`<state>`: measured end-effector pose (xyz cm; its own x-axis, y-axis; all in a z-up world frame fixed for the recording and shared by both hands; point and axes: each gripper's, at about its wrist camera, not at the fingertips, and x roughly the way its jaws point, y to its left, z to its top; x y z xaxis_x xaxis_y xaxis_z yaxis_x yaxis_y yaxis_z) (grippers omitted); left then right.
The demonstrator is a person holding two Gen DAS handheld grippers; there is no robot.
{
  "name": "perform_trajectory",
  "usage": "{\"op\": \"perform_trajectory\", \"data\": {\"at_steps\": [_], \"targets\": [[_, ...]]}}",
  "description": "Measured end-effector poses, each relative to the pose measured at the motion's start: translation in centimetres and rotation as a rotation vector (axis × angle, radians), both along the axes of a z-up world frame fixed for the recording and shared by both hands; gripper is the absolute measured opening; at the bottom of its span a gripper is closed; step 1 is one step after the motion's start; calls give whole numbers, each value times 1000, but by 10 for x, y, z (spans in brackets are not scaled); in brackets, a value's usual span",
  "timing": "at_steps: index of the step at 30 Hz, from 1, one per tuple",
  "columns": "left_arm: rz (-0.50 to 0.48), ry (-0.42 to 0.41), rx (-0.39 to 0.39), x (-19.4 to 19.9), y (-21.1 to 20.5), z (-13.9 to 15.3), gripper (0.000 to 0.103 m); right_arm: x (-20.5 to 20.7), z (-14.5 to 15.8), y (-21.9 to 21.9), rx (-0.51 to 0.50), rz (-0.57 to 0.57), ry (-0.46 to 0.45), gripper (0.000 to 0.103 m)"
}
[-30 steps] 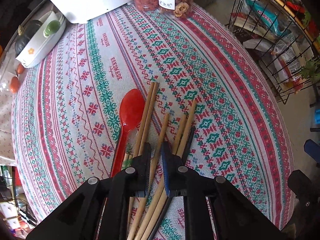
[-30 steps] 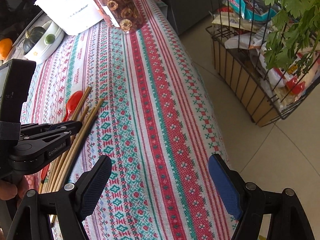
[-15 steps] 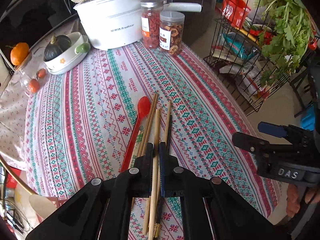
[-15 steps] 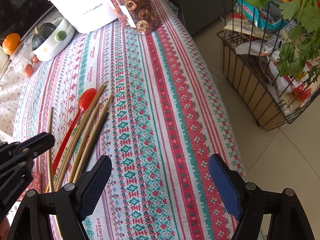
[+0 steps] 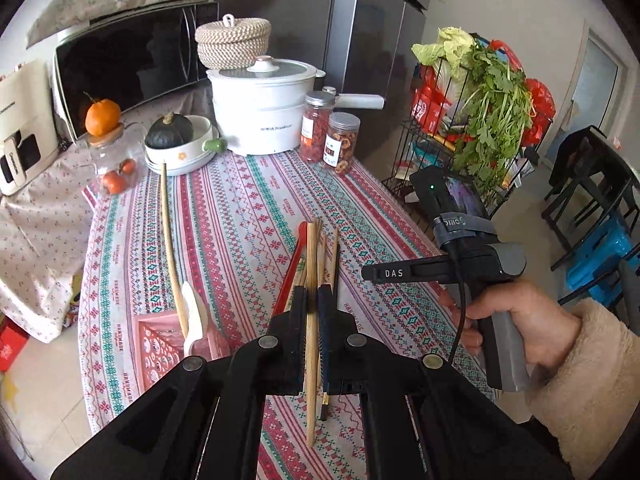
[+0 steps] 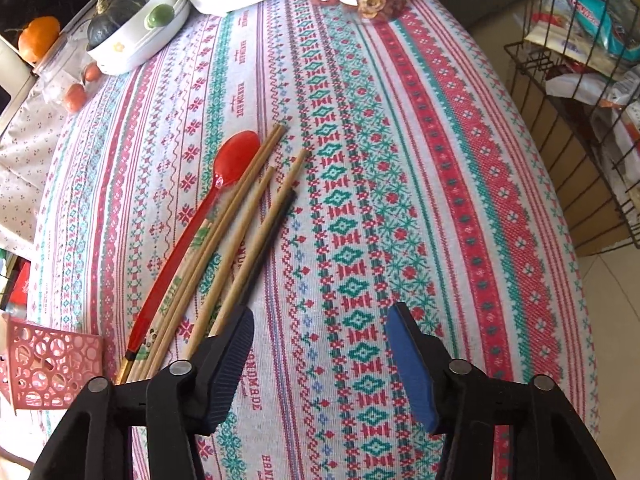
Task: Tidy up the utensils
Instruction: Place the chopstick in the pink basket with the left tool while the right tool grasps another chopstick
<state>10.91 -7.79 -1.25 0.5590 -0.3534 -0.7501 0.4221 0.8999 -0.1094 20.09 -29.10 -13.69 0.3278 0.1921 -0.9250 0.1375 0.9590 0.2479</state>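
Left gripper (image 5: pixel 314 300): clenched on one wooden chopstick (image 5: pixel 311 344), held above the patterned tablecloth (image 5: pixel 240 216); right gripper (image 6: pixel 320 352): jaws closing with nothing between them, poised over bare cloth just right of the pile; remaining chopsticks (image 6: pixel 224 248) and red spoon (image 6: pixel 192 224): lying together on the cloth, slanted side by side; pink perforated holder (image 6: pixel 44 360): at the table's near-left edge, holding a long wooden stick (image 5: pixel 170 240) and a white utensil (image 5: pixel 194 312); white pot (image 5: pixel 260 112) and jars (image 5: pixel 334 140): at the far end.
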Motion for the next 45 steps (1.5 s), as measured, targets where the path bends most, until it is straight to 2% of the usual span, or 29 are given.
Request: {"op": "perform_trajectory", "data": {"at_steps": [3,8,12,17,21,24,29,39,45], "targets": [[1,10,-26,-5,16,4,5,10,-5,6,49,-1,7,32],[-2,-12,-61,-17,38,18,5,28,-7,26,69,42,-19,20],[5,-19,-72,-23,52,22,5,42,-13,40,82,42,-8,14],[10,-14,-80,-28,67,22,5,52,-21,54,20,40,31,13],[24,-9,-78,-27,78,20,5,55,-22,70,-103,67,68,10],[40,-5,-80,-24,84,18,5,53,-22,78,-144,64,50,9],[48,-16,-84,-26,89,20,5,38,-10,71,-48,56,-18,6],[51,-63,-99,-36,92,27,5,-33,69,76,8,152,-276,5],[70,-119,-129,-46,102,42,5,-80,104,88,6,225,-415,5]]}}
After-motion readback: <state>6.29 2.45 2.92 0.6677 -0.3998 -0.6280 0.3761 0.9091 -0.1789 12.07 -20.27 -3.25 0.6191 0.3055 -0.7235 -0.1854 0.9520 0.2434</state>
